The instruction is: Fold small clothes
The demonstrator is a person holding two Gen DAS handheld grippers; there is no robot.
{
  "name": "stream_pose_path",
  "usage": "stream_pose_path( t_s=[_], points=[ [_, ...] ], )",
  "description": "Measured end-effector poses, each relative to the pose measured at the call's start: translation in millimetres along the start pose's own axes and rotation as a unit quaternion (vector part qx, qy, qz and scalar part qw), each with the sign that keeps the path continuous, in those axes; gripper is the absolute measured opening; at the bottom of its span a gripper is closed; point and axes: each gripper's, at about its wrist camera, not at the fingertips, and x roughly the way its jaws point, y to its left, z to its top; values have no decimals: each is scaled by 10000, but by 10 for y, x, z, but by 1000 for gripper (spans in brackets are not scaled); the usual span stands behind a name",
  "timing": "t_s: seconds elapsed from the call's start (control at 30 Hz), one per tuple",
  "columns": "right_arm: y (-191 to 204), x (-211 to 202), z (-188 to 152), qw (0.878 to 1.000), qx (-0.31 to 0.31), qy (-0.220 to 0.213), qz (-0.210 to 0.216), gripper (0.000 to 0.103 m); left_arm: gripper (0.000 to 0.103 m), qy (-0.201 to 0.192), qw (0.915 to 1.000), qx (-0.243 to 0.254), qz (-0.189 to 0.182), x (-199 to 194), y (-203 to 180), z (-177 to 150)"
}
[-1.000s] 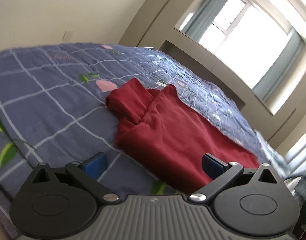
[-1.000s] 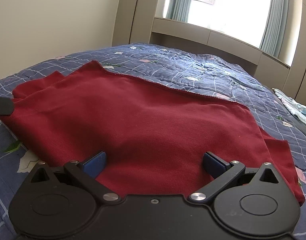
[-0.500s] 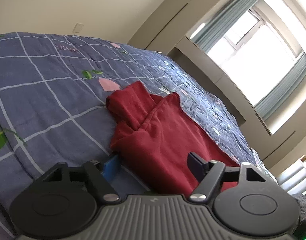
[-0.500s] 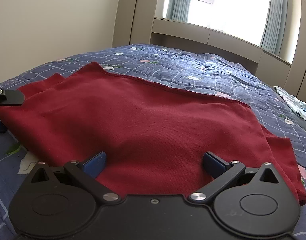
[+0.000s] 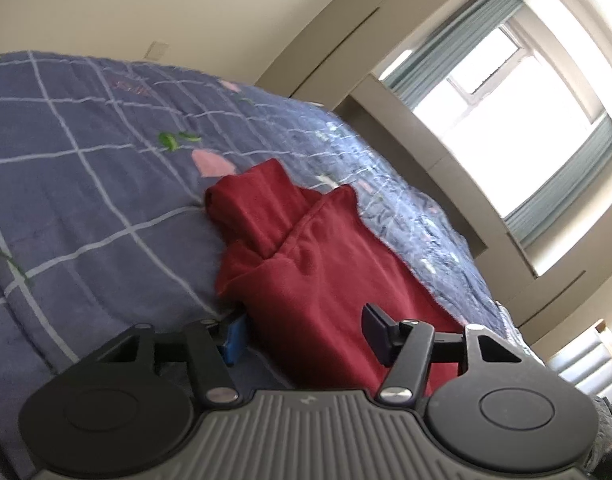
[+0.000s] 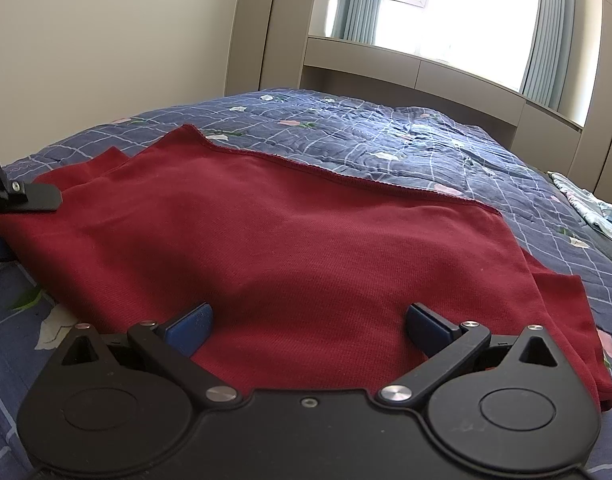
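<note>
Blue checked quilt carries the red garment, spread flat for folding; left gripper is closing around its edge, not yet pinching; right gripper waits wide over the hem.

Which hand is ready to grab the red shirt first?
Probably the left gripper: its jaws are closing around the red shirt's edge. The right gripper sits wide open over the shirt's middle.
</note>
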Motion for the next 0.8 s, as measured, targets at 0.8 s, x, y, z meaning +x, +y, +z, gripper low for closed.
stream_pose_path(
  t_s=[0.8],
  points=[
    [4,4,-3,10000,-13,-3,-14,103,38,-190,9981,-537,214,208,119,105]
  ],
)
